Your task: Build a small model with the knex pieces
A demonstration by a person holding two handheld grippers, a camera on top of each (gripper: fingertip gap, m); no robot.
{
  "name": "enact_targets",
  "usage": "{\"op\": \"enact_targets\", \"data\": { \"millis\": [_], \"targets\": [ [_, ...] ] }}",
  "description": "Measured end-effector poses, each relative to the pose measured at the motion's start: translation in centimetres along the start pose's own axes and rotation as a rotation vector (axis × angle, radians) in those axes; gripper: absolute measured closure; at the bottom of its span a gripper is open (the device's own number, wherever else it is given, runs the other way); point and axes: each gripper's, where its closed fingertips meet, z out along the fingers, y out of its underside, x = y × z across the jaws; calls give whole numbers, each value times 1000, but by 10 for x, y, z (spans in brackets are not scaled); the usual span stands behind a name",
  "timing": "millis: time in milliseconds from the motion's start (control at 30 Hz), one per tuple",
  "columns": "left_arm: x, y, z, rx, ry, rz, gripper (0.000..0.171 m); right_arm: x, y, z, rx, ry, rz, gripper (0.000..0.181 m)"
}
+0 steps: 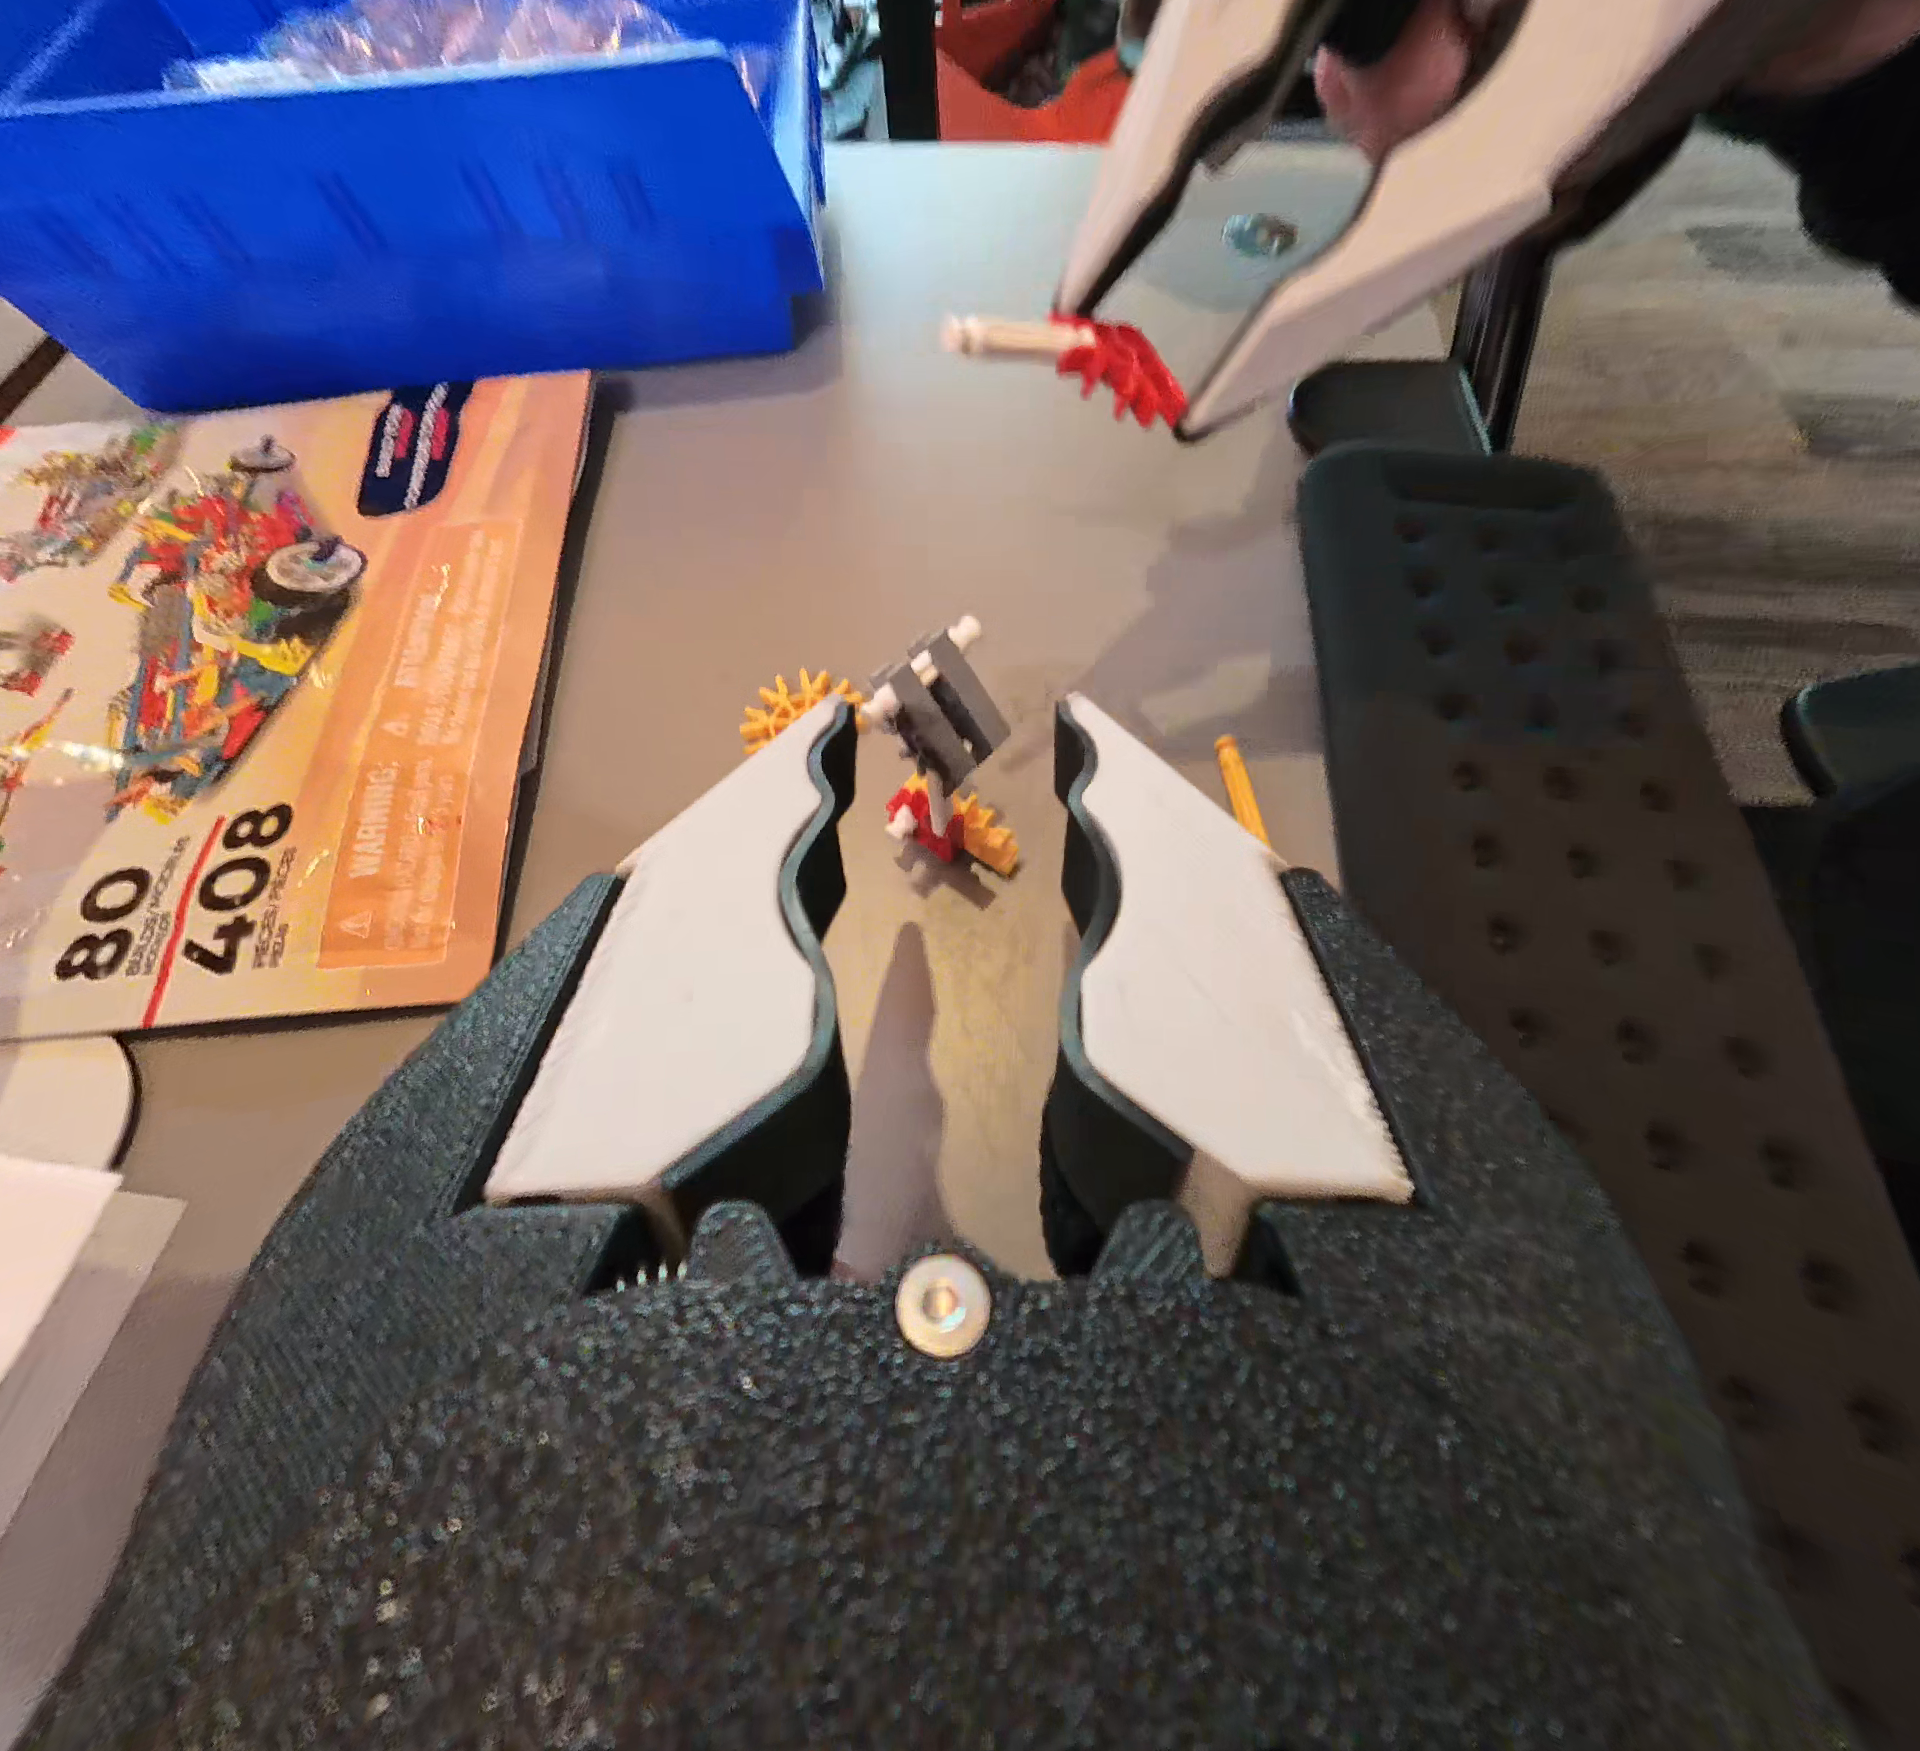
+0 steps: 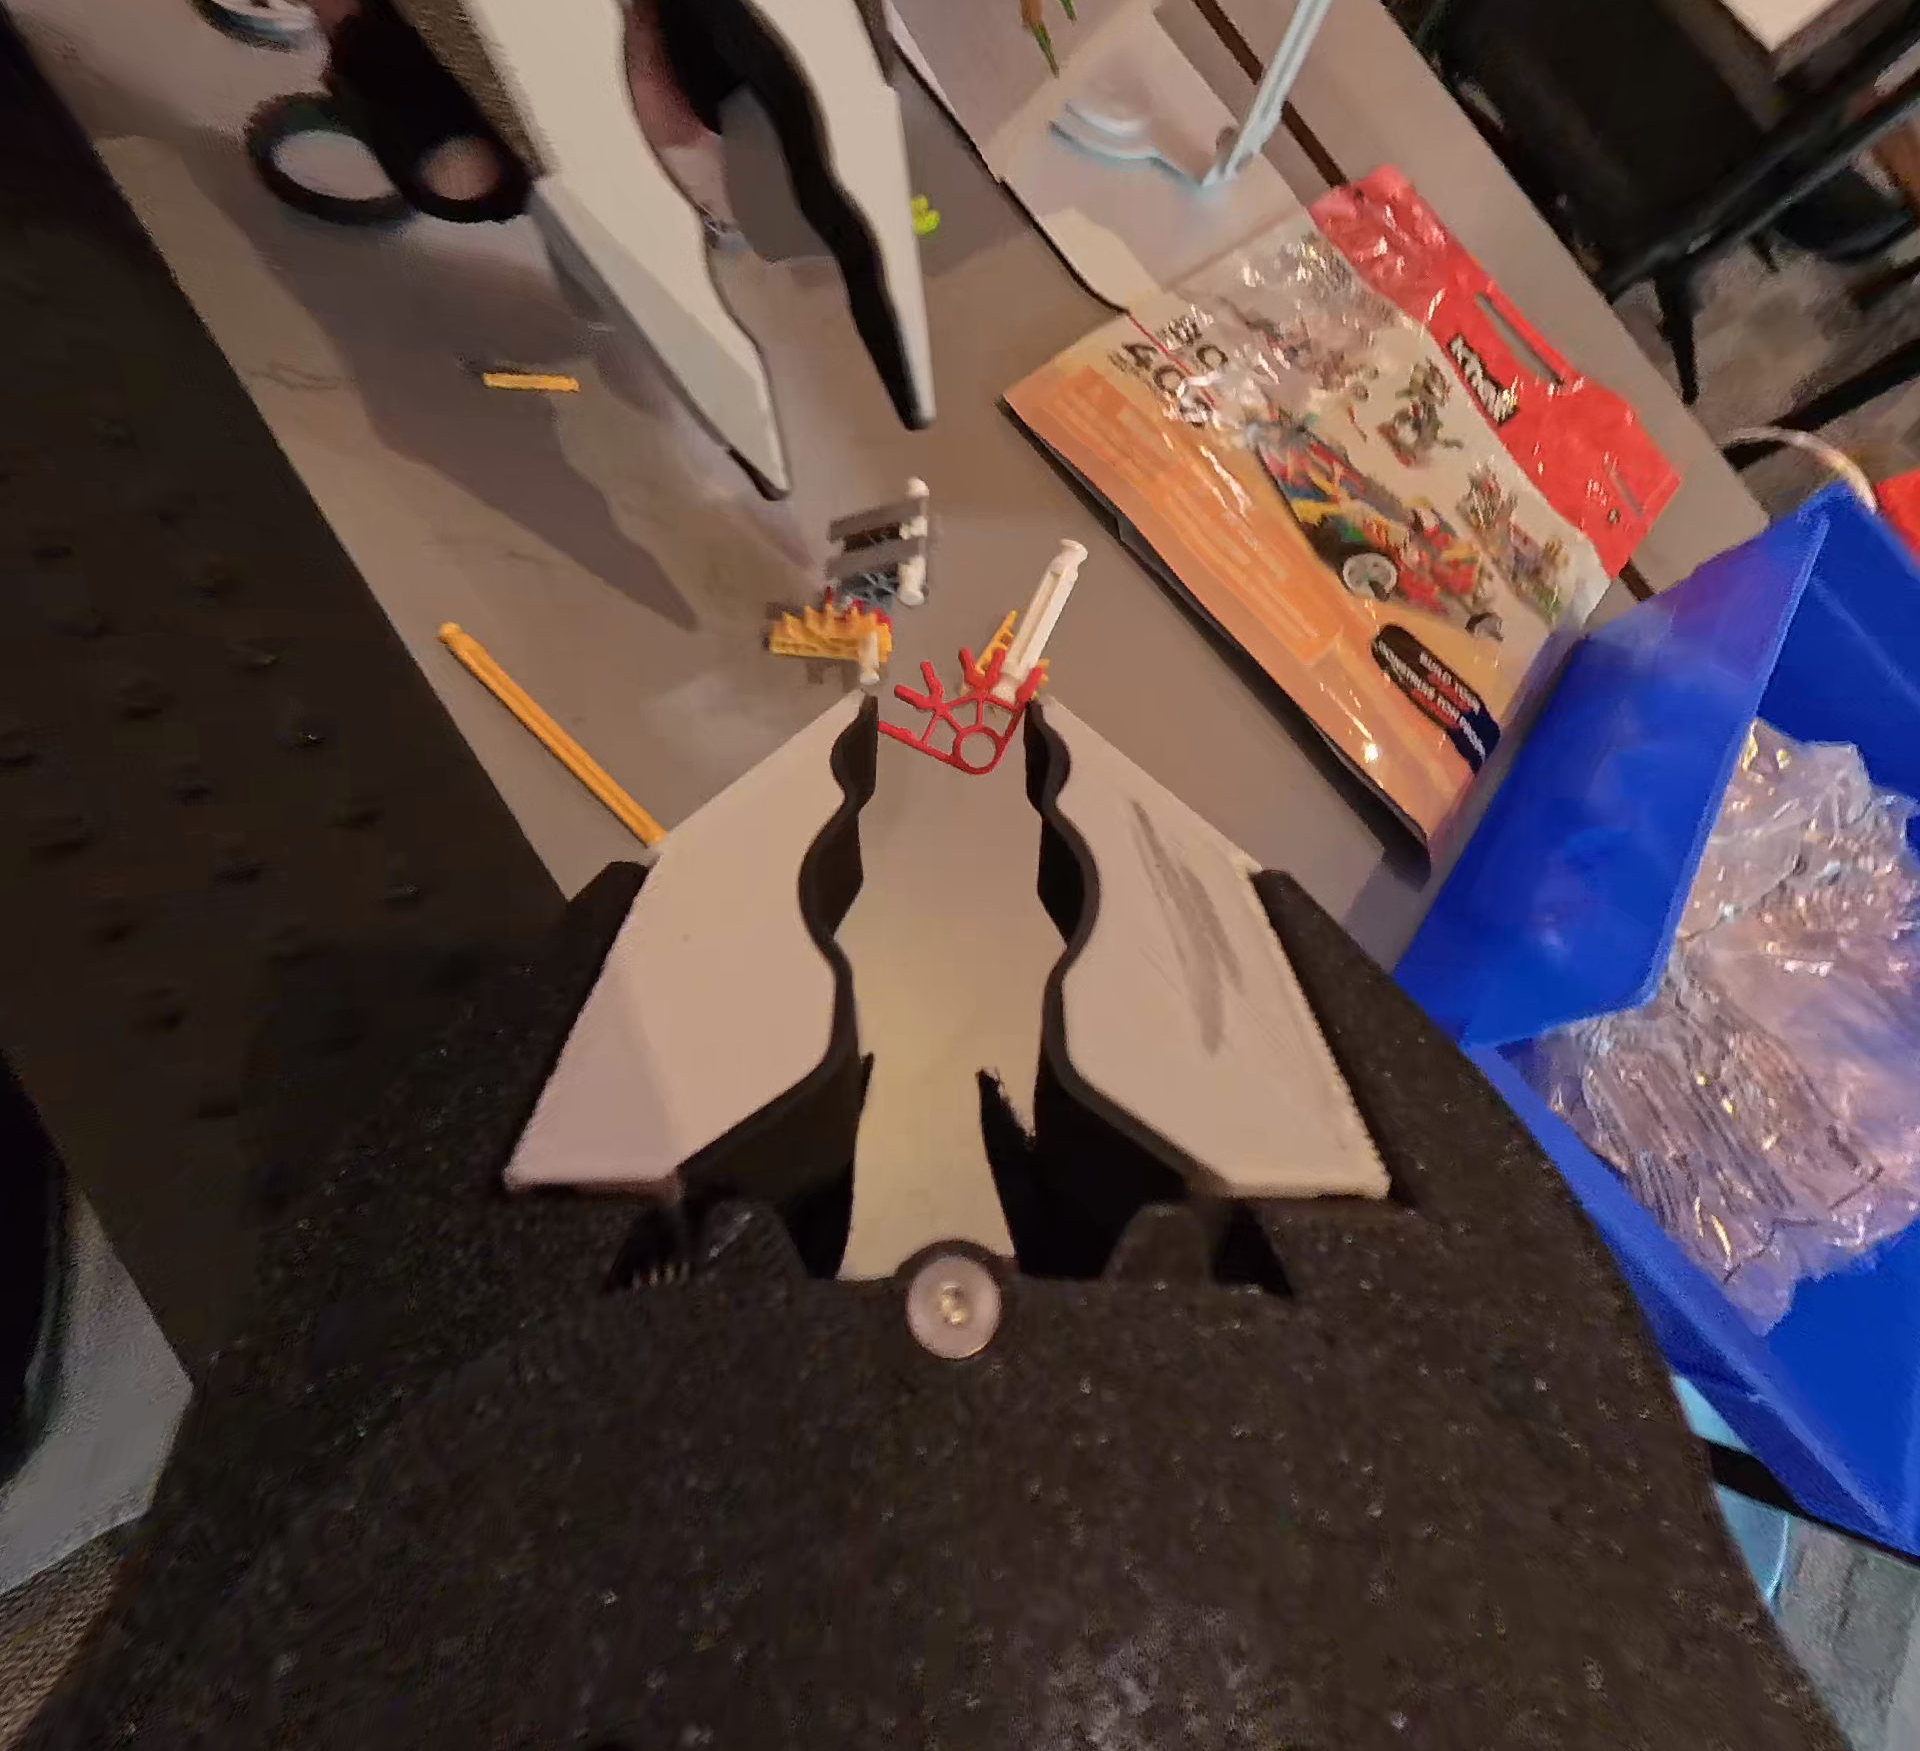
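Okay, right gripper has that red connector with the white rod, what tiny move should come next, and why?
Probably lift it slightly. The right gripper pinches the red connector with the white rod attached, close above the grey-and-yellow assembly, while the left gripper hangs open there.

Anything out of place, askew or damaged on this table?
Nothing damaged. Loose pieces lie scattered: a yellow rod near the table edge, another short yellow rod apart. The small grey-and-white assembly leans tilted. The right gripper holds a red connector with a white rod.
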Motion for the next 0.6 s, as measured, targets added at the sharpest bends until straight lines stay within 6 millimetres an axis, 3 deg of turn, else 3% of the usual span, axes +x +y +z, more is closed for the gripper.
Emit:
{"op": "enact_targets", "data": {
  "millis": [167,367,600],
  "targets": [
    [7,-25,-8,137,59,-72,137,-23,-17,0,40,30,-123,154],
    [21,-35,-12,210,167,-146,147,-40,-28,8,64,109,-279,154],
    [33,-46,-22,281,264,-178,166,-39,-32,10,60,187,-376,154]
  ]
}}
